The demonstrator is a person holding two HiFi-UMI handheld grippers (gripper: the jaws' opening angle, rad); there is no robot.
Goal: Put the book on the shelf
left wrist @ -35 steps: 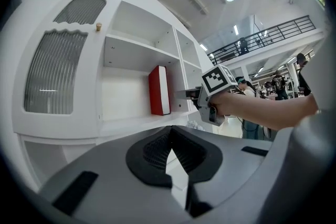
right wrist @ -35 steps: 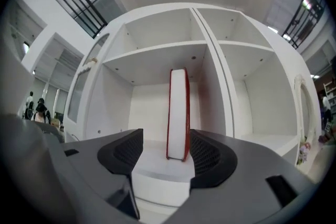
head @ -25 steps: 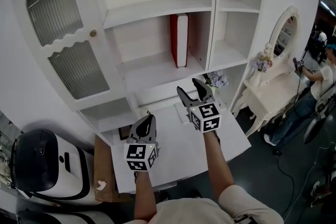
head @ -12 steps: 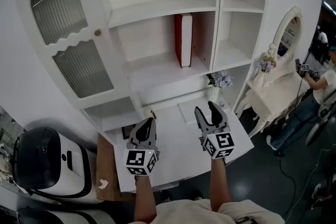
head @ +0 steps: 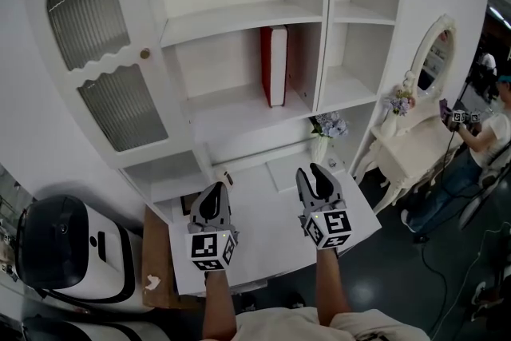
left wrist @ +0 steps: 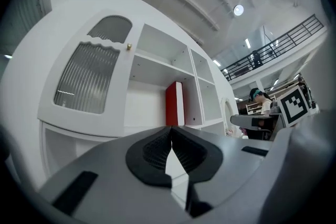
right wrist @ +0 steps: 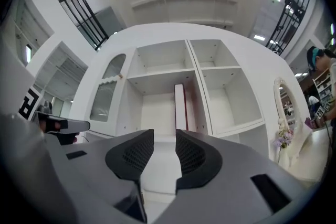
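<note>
A red book point(head: 274, 65) with a white page edge stands upright on the middle shelf point(head: 239, 112) of the white cabinet, against the right divider. It also shows in the left gripper view point(left wrist: 174, 104) and in the right gripper view point(right wrist: 180, 106). Both grippers hang low over the white desk, well short of the book. My left gripper point(head: 214, 196) is shut with nothing in it. On the right gripper point(head: 314, 179) the jaws are closing, a narrow empty gap still between them.
The white desk point(head: 263, 243) lies under both grippers. A vase of pale flowers point(head: 327, 126) stands at its back right. A white dressing table with an oval mirror point(head: 427, 52) is to the right, a person point(head: 479, 132) beyond it. A black-and-white machine point(head: 60, 247) sits at the lower left.
My right gripper has drawn back from the shelf down toward the desk, and its jaws have narrowed. The left gripper has hardly moved. The book stays on the shelf.
</note>
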